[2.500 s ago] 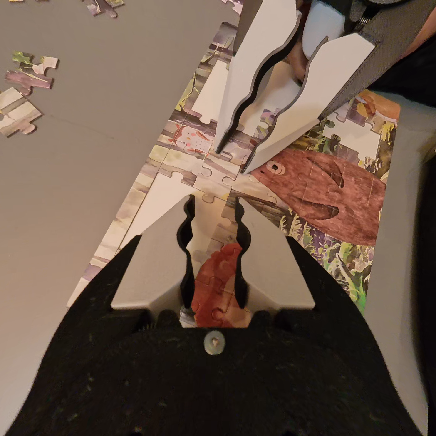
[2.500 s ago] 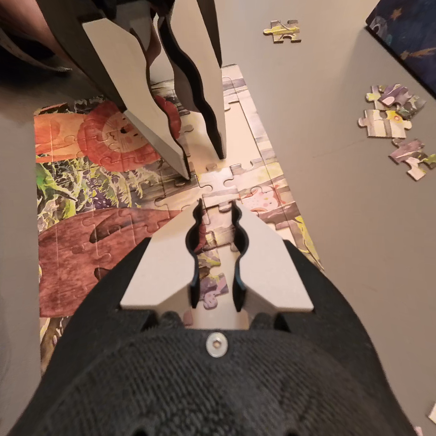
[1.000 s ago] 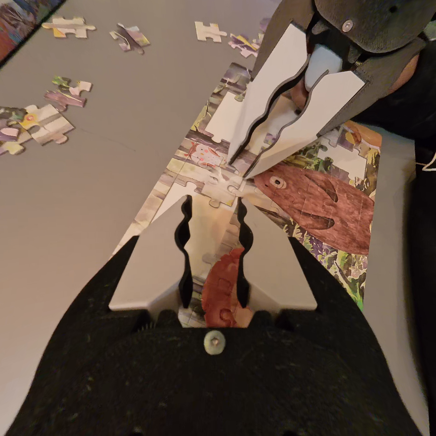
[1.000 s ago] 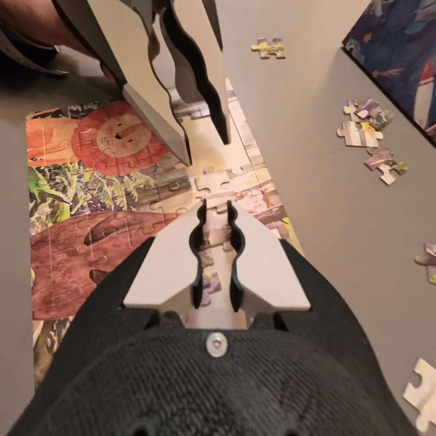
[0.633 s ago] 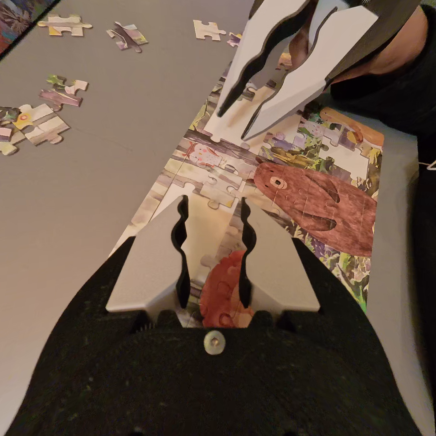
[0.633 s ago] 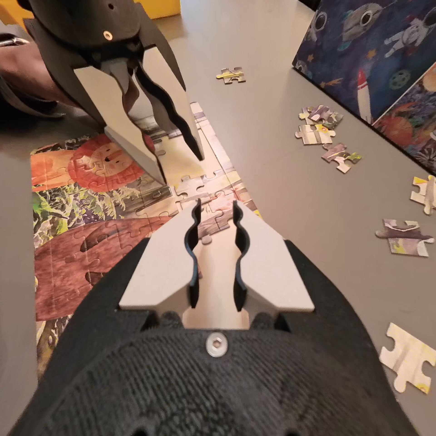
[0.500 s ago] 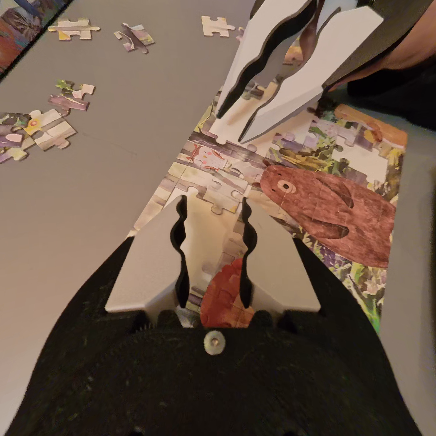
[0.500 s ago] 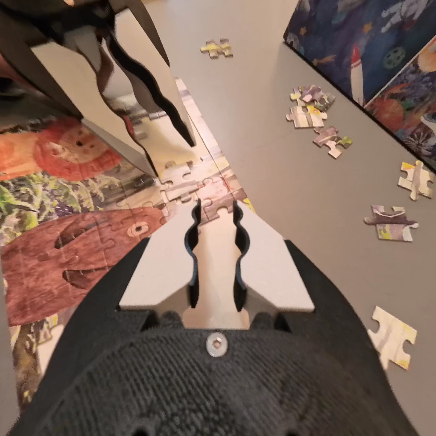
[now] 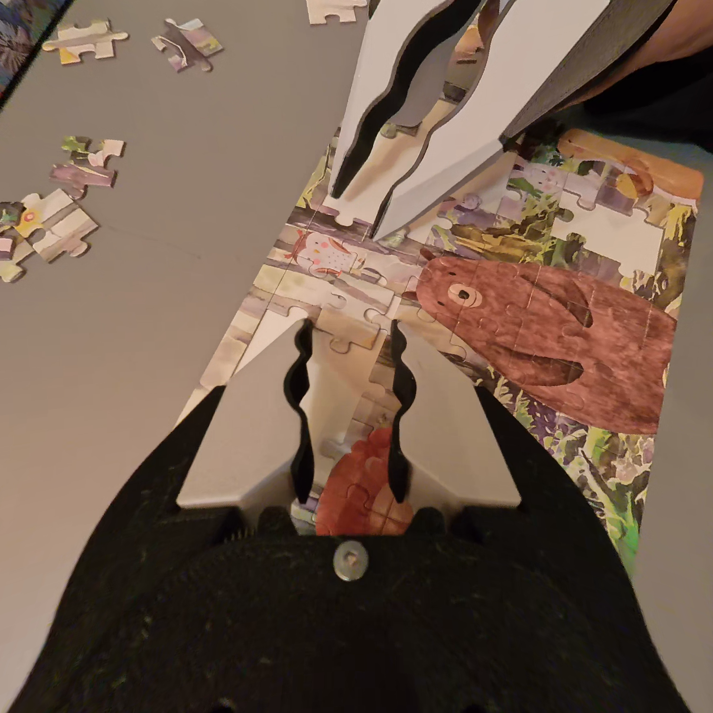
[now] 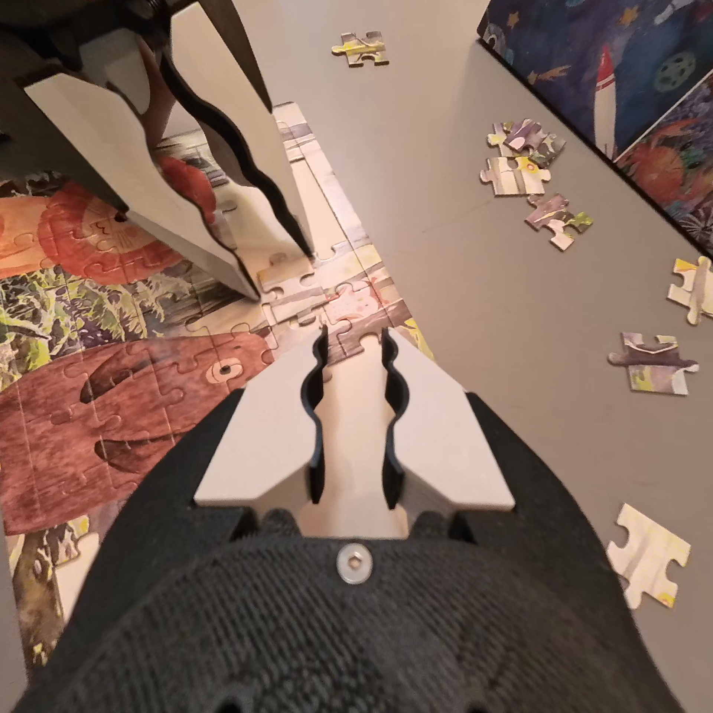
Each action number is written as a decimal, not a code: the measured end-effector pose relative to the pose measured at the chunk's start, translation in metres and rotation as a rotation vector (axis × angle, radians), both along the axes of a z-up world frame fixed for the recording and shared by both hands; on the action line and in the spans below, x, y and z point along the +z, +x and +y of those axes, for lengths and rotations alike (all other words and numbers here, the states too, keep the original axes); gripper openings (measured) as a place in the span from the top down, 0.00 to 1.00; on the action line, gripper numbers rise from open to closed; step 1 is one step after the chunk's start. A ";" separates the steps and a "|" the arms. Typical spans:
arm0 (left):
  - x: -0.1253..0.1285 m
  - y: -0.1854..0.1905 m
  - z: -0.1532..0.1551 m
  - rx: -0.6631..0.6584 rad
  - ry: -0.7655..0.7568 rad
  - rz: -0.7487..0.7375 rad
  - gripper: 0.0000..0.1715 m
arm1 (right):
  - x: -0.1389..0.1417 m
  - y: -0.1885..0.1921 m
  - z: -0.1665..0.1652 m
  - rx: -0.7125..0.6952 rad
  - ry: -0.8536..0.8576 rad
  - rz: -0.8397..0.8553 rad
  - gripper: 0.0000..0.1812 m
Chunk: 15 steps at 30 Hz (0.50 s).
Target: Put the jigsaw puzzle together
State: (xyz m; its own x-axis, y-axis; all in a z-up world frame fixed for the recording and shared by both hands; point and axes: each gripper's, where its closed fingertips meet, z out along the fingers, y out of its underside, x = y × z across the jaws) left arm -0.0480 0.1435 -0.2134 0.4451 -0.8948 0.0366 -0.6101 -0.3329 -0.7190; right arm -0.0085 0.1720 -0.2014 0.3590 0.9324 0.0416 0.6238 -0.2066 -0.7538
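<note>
Loose puzzle pieces [image 10: 515, 175] lie scattered on the grey tabletop [image 10: 443, 270], well apart from the puzzle [image 9: 540, 339], and a dark picture board [image 10: 617, 77] with a rocket lies at the tabletop's far edge. The puzzle lies flat on the tabletop, partly built: a brown bear, an orange lion and green leaves are joined, with bare pale gaps along one side. The left claw [image 9: 349, 326] and the right claw [image 10: 354, 328] hang over it facing each other, tips near the pale gaps. Both stand partly spread, holding nothing.
</note>
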 end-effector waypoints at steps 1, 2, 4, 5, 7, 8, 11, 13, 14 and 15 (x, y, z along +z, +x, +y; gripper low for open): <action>0.000 0.000 0.000 0.001 0.003 -0.002 0.80 | -0.001 0.000 0.000 0.001 0.002 -0.005 0.86; 0.001 0.000 -0.001 -0.004 0.001 -0.006 0.82 | -0.001 0.000 0.000 0.001 0.002 -0.008 0.86; 0.001 0.000 -0.001 -0.003 -0.003 -0.006 0.82 | -0.002 0.000 0.000 0.001 0.003 -0.010 0.86; 0.001 0.000 -0.001 -0.003 -0.003 -0.006 0.82 | -0.001 0.000 0.000 0.000 0.005 -0.010 0.86; 0.001 -0.001 -0.002 -0.004 -0.002 -0.004 0.82 | 0.000 0.001 0.001 -0.003 0.008 -0.007 0.86; 0.001 -0.002 -0.001 -0.003 0.002 -0.002 0.82 | 0.001 0.001 0.001 -0.006 0.011 -0.004 0.86; 0.007 -0.008 0.004 0.013 0.042 -0.005 0.96 | 0.006 0.003 0.004 -0.018 0.027 0.012 0.86; 0.015 -0.012 0.008 0.030 0.057 -0.037 0.96 | 0.010 0.006 0.007 -0.032 0.038 0.028 0.86; 0.019 -0.014 0.010 0.039 0.050 -0.055 0.96 | 0.013 0.008 0.009 -0.041 0.042 0.037 0.86; 0.021 -0.016 0.011 0.047 0.042 -0.072 0.95 | 0.015 0.010 0.011 -0.050 0.044 0.048 0.86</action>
